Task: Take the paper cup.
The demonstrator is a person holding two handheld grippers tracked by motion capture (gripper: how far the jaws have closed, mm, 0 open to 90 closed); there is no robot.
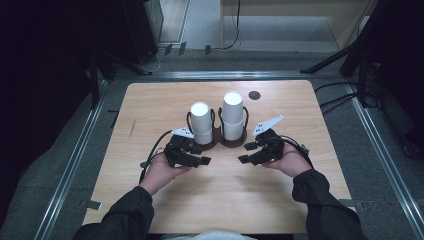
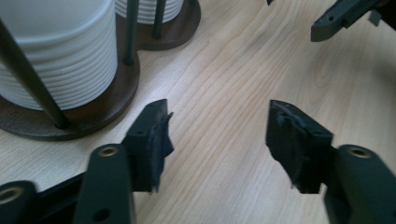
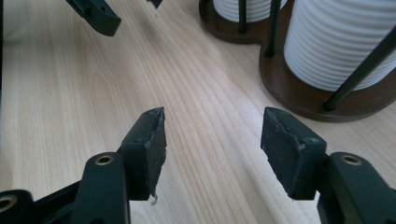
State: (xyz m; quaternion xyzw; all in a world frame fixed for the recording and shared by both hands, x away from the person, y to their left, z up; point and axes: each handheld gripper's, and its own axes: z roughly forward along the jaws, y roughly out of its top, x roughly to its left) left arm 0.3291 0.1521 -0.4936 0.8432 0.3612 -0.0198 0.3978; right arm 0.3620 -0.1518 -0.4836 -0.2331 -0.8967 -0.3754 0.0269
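On table (image 1: pixel 150 200): two cup stacks (image 1: pixel 202 123), two claws (image 1: pixel 204 161).

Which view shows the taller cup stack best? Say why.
High view: the taller cup stack stands whole, top to base. Left gripper view shows its bottom rims; right gripper view, its ribbed lower part close up.

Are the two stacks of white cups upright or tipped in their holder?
Upright. Both cup stacks stand straight inside the dark holder, kept in by its thin rods.
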